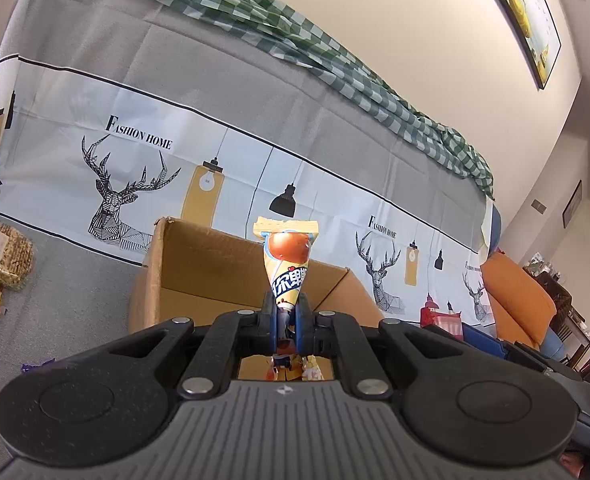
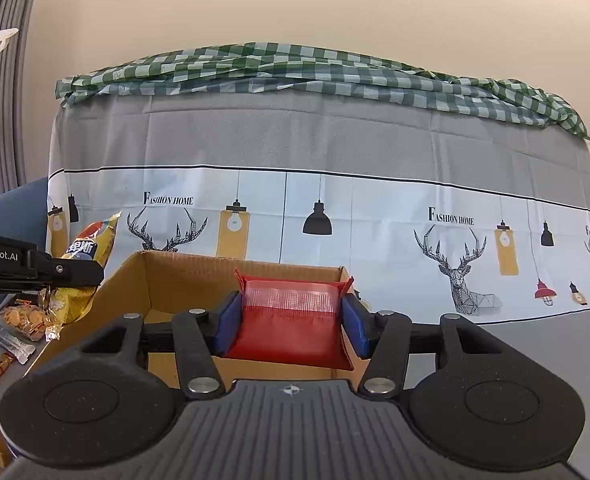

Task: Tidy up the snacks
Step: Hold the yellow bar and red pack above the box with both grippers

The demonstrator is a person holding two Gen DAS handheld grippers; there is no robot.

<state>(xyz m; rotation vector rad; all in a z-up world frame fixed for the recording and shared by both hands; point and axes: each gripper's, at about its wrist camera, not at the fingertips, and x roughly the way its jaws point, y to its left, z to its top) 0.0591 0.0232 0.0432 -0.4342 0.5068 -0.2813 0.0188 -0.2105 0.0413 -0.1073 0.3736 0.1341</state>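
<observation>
While above the cardboard box (image 2: 183, 276) rim, both snack-laden grippers, well apart.

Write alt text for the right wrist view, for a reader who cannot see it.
The right gripper clamps a red snack packet over an open cardboard box. At left, the left gripper holds a yellow snack bag above loose snacks; behind hangs a grey cloth printed with deer and lamps.
</observation>
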